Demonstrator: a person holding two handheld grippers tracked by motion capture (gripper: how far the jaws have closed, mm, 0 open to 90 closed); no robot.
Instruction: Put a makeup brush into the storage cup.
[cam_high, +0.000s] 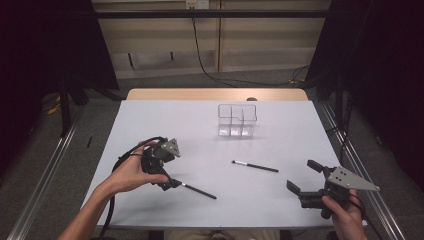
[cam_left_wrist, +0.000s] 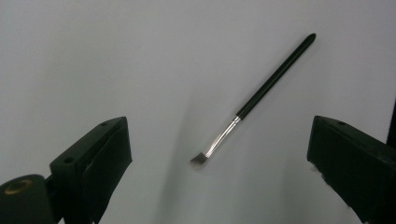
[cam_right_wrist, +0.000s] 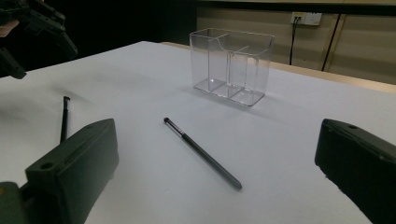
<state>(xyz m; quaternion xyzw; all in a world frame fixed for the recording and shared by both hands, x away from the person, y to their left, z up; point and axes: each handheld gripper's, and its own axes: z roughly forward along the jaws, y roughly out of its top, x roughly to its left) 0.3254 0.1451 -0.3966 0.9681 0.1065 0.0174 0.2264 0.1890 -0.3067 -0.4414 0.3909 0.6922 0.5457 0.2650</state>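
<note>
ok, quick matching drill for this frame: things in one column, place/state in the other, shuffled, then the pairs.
Things
1. angled brush
2. round-tip brush
3. clear organizer
4. right tool

Place or state
A. standing upright, far middle of the table, nothing in it
B. lying flat under the left tool
C. open, held at the table's near right
D. lying flat mid-table, apart from both tools

Pairs: 1-B, 2-D, 3-A, 4-C
</note>
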